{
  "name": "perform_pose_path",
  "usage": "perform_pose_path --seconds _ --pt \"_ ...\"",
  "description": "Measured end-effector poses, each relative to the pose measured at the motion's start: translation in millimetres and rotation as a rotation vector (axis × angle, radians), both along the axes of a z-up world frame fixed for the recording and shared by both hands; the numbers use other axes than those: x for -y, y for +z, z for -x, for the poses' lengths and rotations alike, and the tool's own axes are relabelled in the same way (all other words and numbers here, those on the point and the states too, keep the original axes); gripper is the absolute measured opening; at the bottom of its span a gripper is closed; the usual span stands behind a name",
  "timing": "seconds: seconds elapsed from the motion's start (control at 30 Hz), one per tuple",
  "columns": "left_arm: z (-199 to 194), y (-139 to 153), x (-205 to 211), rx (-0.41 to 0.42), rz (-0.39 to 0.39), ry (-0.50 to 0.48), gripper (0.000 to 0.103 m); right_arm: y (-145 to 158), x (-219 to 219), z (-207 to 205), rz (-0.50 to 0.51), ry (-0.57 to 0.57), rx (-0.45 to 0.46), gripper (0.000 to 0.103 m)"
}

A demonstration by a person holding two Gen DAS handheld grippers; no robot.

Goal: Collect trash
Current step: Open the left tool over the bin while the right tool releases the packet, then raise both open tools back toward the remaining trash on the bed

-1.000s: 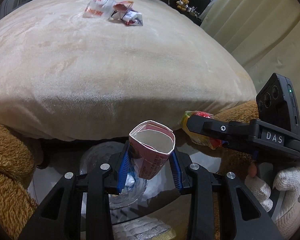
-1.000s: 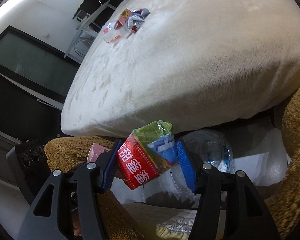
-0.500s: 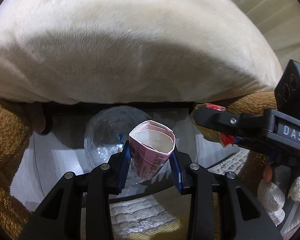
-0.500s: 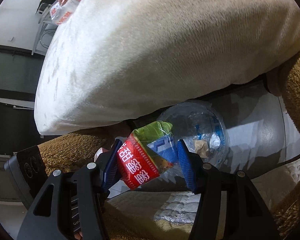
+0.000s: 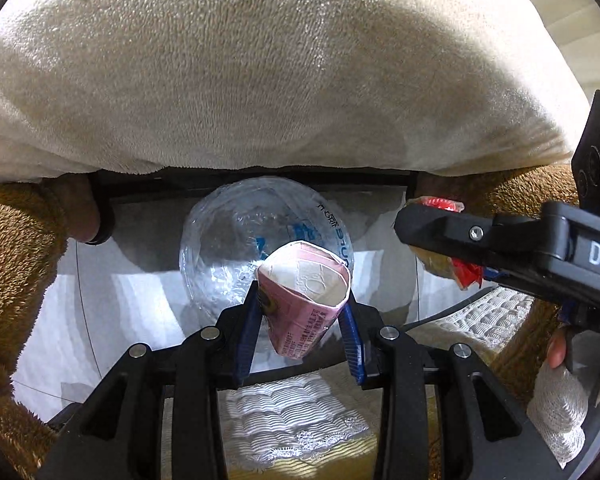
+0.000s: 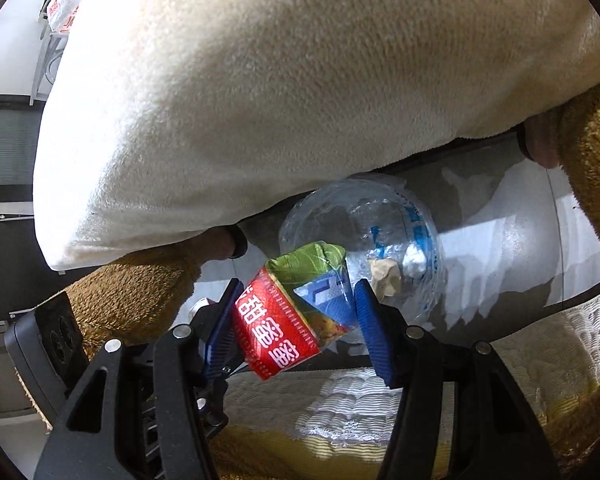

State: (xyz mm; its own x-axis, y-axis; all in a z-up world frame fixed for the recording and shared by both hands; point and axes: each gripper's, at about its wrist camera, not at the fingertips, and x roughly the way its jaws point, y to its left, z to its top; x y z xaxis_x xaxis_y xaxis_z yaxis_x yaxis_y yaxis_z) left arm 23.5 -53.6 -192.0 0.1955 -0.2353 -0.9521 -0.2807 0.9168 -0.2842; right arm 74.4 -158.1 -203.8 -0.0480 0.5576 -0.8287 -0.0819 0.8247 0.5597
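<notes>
My left gripper (image 5: 300, 314) is shut on a pink and white carton (image 5: 304, 300), held open end up just above a clear plastic trash bag (image 5: 240, 248) on the floor. My right gripper (image 6: 296, 318) is shut on a red, green and blue snack wrapper (image 6: 288, 320), beside the same bag (image 6: 388, 236), which holds crumpled paper. The right gripper and its wrapper also show in the left wrist view (image 5: 456, 248), at the right. More wrappers (image 6: 66, 12) lie far off on the bed.
A cream blanket-covered bed (image 5: 280, 72) overhangs the bag from above. Brown fluffy fabric (image 5: 12, 272) flanks both sides. A white lace cushion (image 5: 296, 416) lies below the grippers. A gloved hand (image 5: 560, 408) holds the right gripper.
Both grippers have dropped from bed height toward the floor with their trash still held. The clear bag now looks larger and closer, and the bed top has left view.
</notes>
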Motion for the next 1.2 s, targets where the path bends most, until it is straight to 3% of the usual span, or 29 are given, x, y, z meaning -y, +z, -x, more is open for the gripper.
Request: perform_pose_path --seconds 0.07,0.17,0.7,1.2 --pt "1.1 -1.2 0.8 -0.003 -0.003 -0.009 0.037 -0.1 2.7 -0.5 -0.004 -0.013 0.003 0.060" --pt "0.2 -0.2 0.4 -0.018 -0.036 -0.012 0.059 -2.4 6.4 -1.5 -0.004 -0.035 -0.004 0.065" --pt "3.5 10.6 -11.4 0.030 0.003 0.014 0.060 5.0 5.5 4.2 -0.015 -0.016 0.010 0.066" --pt "27.9 48.1 -21.1 0.177 0.026 0.014 0.060 31.2 21.6 20.1 -0.067 0.018 0.125 0.066"
